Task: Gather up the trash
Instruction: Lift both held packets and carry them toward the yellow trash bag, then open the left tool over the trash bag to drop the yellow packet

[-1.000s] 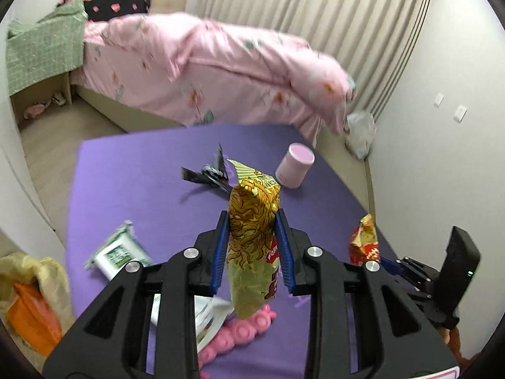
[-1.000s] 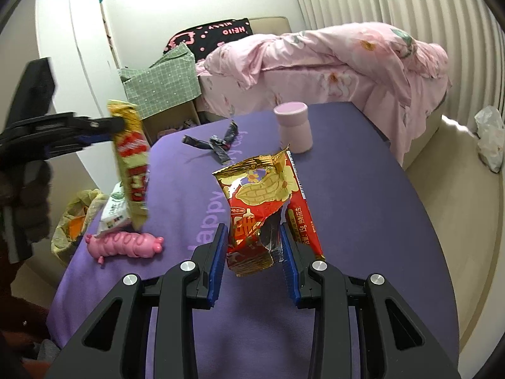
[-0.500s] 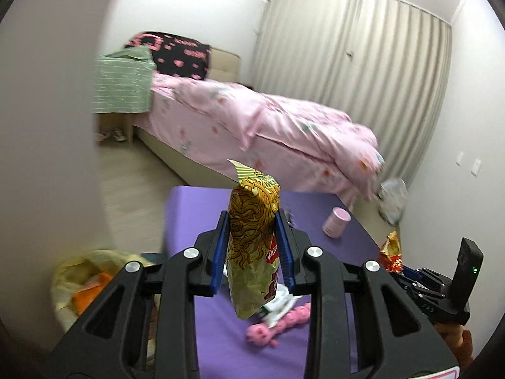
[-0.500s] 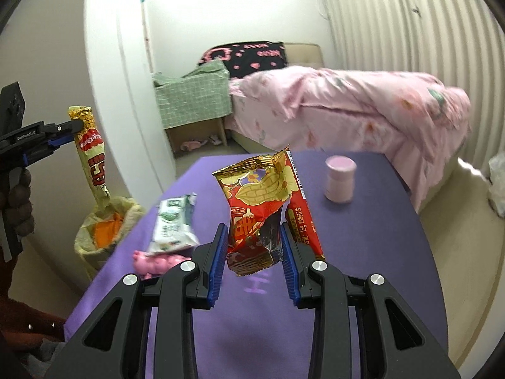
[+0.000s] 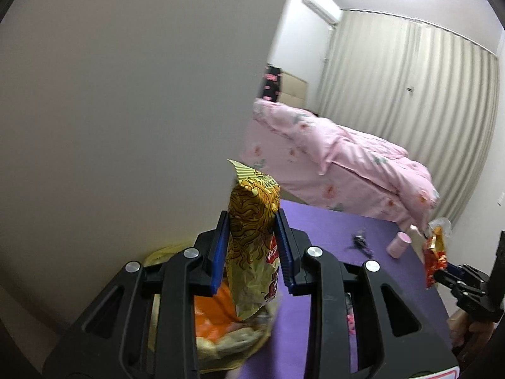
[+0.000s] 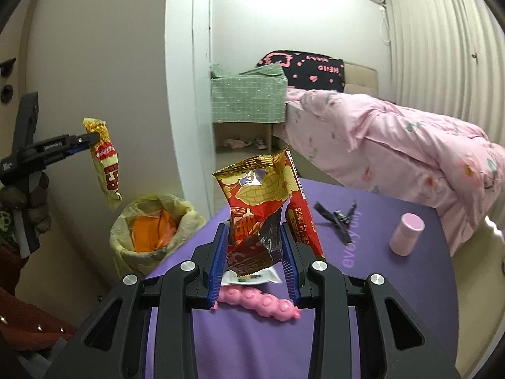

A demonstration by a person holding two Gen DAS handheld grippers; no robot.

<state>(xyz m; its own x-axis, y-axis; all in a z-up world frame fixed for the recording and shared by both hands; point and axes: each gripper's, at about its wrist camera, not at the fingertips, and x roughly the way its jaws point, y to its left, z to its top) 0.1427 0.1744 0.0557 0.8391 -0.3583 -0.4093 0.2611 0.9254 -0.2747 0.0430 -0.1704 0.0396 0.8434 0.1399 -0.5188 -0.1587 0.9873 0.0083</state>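
My left gripper (image 5: 251, 249) is shut on a yellow noodle wrapper (image 5: 254, 237), which hangs right above a bin lined with a yellow bag (image 5: 221, 341) holding orange trash. The right wrist view shows the same wrapper (image 6: 105, 164) hanging from the left gripper (image 6: 91, 137) above the bin (image 6: 151, 230) beside the purple table (image 6: 378, 300). My right gripper (image 6: 254, 255) is shut on a red and gold snack wrapper (image 6: 262, 202), held over the table's left part. A white wrapper (image 6: 252, 276) lies on the table just behind it.
A pink knobbly toy (image 6: 262, 303), a black crumpled wrapper (image 6: 337, 218) and a pink cup (image 6: 407, 233) are on the table. A bed with a pink quilt (image 6: 394, 139) stands behind it. A white wall (image 5: 126, 126) rises close behind the bin.
Both grippers have swung left with their wrappers. The left one went from over the table to above the bin. The right one rose and now faces the table's left edge.
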